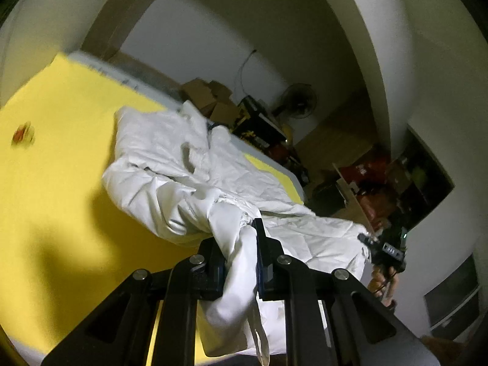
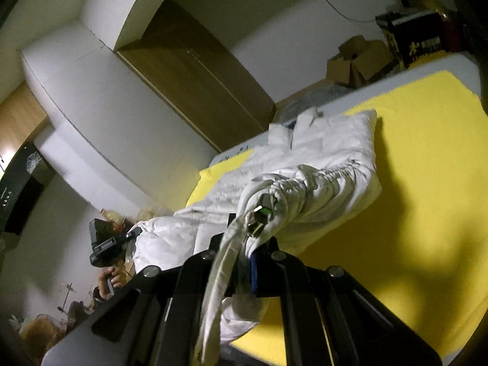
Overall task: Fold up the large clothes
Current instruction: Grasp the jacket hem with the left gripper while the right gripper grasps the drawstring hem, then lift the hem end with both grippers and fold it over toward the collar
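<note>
left gripper (image 1: 241, 262): closed on hem of white garment (image 1: 170, 164) | right gripper (image 2: 244, 262): closed on same garment | garment: centre of frame, spread over yellow sheet (image 1: 55, 183), near edge lifted

The left hand-held gripper (image 1: 241, 262) is clamped on white cloth and angled downward. The right hand-held gripper (image 2: 241, 262) is likewise clamped on cloth. Each is carried by a bare hand (image 2: 113, 277).
</note>
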Tool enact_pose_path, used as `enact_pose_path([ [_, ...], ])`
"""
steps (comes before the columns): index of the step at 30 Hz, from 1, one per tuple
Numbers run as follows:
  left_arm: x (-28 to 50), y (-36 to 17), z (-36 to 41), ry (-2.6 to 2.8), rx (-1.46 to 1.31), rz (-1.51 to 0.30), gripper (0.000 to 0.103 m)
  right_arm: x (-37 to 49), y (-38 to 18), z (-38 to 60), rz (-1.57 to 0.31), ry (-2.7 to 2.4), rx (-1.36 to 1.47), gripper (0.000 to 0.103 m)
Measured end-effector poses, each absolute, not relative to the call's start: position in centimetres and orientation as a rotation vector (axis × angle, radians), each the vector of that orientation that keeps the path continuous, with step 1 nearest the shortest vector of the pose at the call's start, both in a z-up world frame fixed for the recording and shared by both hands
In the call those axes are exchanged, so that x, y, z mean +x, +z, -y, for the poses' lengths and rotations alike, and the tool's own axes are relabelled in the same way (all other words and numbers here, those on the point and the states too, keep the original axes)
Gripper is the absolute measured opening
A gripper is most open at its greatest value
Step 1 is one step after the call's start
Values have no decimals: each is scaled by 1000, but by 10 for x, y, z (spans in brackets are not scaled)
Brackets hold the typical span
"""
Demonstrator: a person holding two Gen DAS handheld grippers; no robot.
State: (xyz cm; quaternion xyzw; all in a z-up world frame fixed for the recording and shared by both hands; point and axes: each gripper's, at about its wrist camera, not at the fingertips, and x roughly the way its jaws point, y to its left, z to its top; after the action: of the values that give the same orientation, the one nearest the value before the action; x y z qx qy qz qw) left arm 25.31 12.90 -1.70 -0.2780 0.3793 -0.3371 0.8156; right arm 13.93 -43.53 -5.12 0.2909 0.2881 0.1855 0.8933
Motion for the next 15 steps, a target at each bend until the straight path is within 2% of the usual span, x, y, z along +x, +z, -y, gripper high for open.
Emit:
enact_pose_path([
  [5,233,-18,-147,-716,-672,-833,13,103,-61,440,-589,399,653,6],
  [8,254,-9,-145,-712,-660,-851,13,107,-55,448,-571,384,661,5],
  [15,361,6,-124,-677,-653,-902,14,214,-37,484,-631,399,732,5],
])
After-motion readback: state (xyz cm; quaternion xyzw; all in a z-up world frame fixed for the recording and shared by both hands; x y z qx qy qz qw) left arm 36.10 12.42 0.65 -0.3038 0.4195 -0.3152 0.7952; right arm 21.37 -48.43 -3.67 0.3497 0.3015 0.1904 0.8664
